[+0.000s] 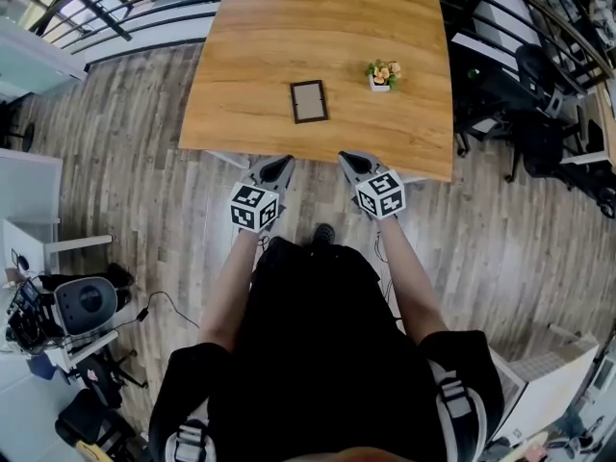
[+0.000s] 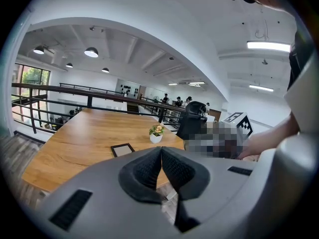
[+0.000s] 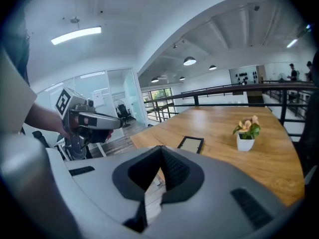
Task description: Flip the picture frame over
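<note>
While left tool (image 1: 279,165) and right tool (image 1: 350,160) hover closed, picture frame (image 1: 309,101) lies seemingly flat, clear of table (image 1: 289,37) edges.

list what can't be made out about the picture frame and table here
Picture frame underside: hidden against the table, every view.
Whether its upper face is glass, photo or backing: too small in the head view, too oblique in both gripper views.
Table's far edge: cut off by the head view's top edge.
Flower pot plant, real or fake: too small everywhere.
</note>
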The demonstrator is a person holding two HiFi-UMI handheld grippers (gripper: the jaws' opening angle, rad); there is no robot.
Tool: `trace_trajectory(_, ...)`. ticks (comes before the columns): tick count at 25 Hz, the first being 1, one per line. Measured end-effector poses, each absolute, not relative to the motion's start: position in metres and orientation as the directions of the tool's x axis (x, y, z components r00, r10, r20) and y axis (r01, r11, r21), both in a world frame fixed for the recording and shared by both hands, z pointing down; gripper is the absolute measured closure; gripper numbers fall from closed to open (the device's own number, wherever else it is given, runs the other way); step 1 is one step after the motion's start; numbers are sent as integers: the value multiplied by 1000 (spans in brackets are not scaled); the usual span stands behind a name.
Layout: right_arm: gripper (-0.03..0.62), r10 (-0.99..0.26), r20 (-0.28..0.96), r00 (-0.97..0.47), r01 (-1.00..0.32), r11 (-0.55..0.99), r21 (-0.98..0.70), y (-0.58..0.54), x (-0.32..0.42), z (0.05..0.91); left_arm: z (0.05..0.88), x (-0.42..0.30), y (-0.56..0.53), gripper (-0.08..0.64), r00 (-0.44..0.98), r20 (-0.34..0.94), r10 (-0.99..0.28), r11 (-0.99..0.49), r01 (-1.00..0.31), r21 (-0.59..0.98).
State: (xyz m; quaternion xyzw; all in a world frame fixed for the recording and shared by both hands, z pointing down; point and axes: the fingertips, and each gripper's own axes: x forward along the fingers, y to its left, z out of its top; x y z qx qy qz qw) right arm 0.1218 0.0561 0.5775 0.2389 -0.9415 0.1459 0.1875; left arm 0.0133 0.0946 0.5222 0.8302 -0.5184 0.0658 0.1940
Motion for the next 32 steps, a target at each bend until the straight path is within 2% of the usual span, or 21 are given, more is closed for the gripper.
trace_trajectory(19,584,-391,441,-808,-508,842,-181,17,129,587,527,15,48,540,453,287,-844,-386,-884,264)
trace_trajectory(32,584,-391,476,-788,-528,826,-198,-19,108,603,545,-9,7,540,470,299,-831,-385,-872,302)
